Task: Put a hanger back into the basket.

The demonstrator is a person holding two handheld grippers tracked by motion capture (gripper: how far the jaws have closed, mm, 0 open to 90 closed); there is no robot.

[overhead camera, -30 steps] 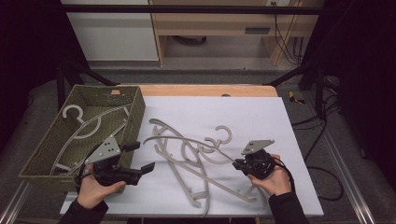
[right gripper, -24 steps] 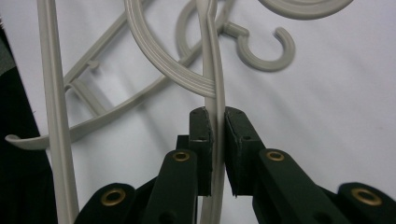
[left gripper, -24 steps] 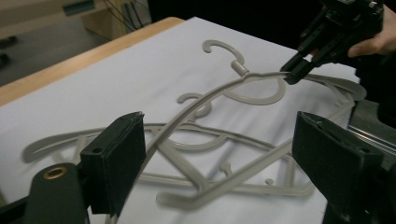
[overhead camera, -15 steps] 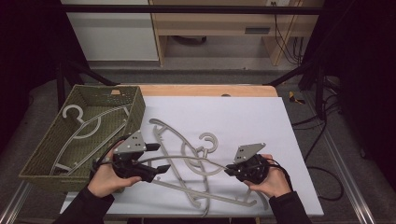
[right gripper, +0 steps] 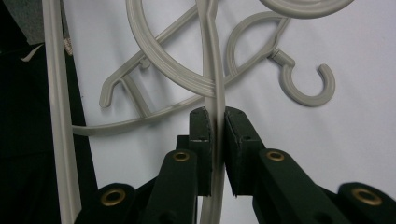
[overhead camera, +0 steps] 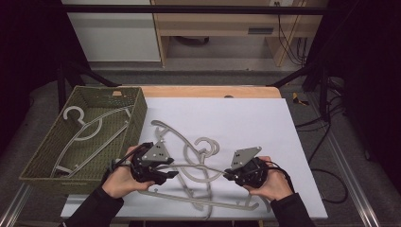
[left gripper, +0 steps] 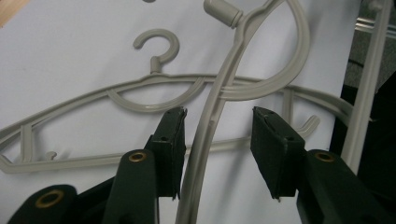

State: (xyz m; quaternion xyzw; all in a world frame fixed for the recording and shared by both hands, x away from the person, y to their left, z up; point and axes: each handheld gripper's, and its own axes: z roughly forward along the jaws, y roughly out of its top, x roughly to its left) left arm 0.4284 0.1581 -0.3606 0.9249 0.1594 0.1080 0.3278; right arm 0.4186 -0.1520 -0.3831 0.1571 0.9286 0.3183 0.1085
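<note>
Several grey plastic hangers (overhead camera: 189, 165) lie tangled on the white sheet (overhead camera: 246, 123) covering the tabletop, toward its near edge. A bare wooden strip of the tabletop (overhead camera: 208, 91) shows along the far edge. At the left edge sits a green woven basket (overhead camera: 137, 111) with two more hangers in the basket (overhead camera: 87, 130) lying flat on its floor.

Left gripper (overhead camera: 165, 172), held in the person's left hand (overhead camera: 120, 179): jaws spread wide, one hanger arm (left gripper: 205, 140) running between them, touching neither pad clearly. Right gripper (overhead camera: 229, 176), in the right hand (overhead camera: 269, 184): jaws pressed together on the same thin arm, pinching it edge-on in the right gripper view. That hanger spans between the two grippers above the pile.

Room: dim. Dark floor, pale cabinet (overhead camera: 113, 28) and a wooden shelf unit (overhead camera: 222, 28) beyond the table, black cables (overhead camera: 326, 142) trailing on the floor at right. Metal frame rails (overhead camera: 350, 184) run along the table's sides.
</note>
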